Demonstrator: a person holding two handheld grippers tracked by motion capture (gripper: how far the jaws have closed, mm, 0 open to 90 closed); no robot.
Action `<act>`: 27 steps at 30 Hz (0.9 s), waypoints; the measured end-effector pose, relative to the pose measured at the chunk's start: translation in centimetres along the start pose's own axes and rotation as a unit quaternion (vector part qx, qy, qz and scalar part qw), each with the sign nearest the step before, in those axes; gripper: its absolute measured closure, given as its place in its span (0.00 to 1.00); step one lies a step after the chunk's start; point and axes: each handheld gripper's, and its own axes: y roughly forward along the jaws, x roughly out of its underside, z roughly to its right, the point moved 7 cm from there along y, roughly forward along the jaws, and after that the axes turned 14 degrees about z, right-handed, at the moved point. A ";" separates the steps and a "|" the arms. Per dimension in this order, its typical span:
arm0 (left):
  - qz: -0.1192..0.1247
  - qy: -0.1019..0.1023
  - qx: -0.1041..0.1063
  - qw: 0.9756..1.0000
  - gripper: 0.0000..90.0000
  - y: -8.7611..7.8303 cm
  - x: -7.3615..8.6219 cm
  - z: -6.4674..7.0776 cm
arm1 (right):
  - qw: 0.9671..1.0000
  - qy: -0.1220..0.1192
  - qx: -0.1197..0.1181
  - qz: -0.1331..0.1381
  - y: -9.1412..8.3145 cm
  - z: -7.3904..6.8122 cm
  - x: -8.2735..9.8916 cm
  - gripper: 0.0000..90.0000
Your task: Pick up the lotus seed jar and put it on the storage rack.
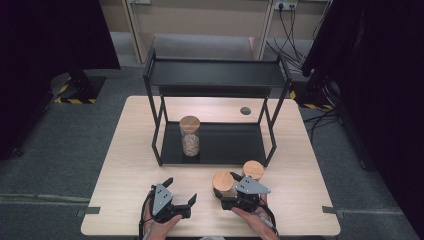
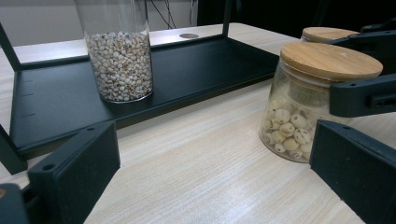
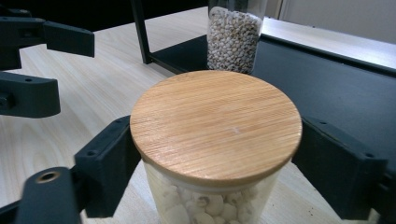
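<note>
- Work in hand reads as loading jars onto the black rack [image 1: 215, 145]; judged roughly one-third done.
- Done: tall jar [image 1: 190, 136] of small pale grains stands upright on the rack's lower shelf, left part, cork lid on.
- Left: two short jars with bamboo lids are on the worktop [image 1: 125, 175], in front of the rack's right end, not on it.
- Near short jar [image 3: 215, 135] holds larger white seeds; it sits upright on the worktop between the jaws of the right gripper [image 1: 231, 195].
- Second short jar [image 1: 253, 170] stands just beside and behind the first, closer to the rack, untouched.
- Right gripper: jaws flank the near jar just under the lid rim, one on each side. The right gripper view shows them tight to the glass, so this reads as a grip on the jar, but contact under the lid overhang is not fully visible.
- Jar base appears to rest on the worktop in the left gripper view; lift not yet evident.
- Right hand pose: comes in from the bottom edge, gripper about level, pointing toward the rack.
- Left gripper [image 1: 175, 202]: jaws spread wide, nothing between them, low over bare worktop left of the jars, angled toward the right gripper.
- Upper shelf [image 1: 215, 72] carries nothing.
</note>
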 end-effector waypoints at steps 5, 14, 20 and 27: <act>-0.001 -0.001 0.000 1.000 0.01 0.0 0.0 0.0 | 1.000 0.008 -0.008 -0.006 0.3 0.1 0.1 0.28; -0.001 -0.005 -0.002 1.000 0.01 0.0 0.0 -0.1 | 1.000 0.009 -0.008 -0.007 0.2 0.0 -0.4 0.28; -0.001 -0.006 -0.004 1.000 0.01 0.0 0.0 -0.1 | 1.000 0.000 -0.010 0.001 0.4 -0.1 -1.2 0.28; -0.002 -0.008 -0.005 1.000 0.01 0.0 0.1 -0.2 | 1.000 -0.009 -0.009 0.003 1.2 0.0 -2.4 0.28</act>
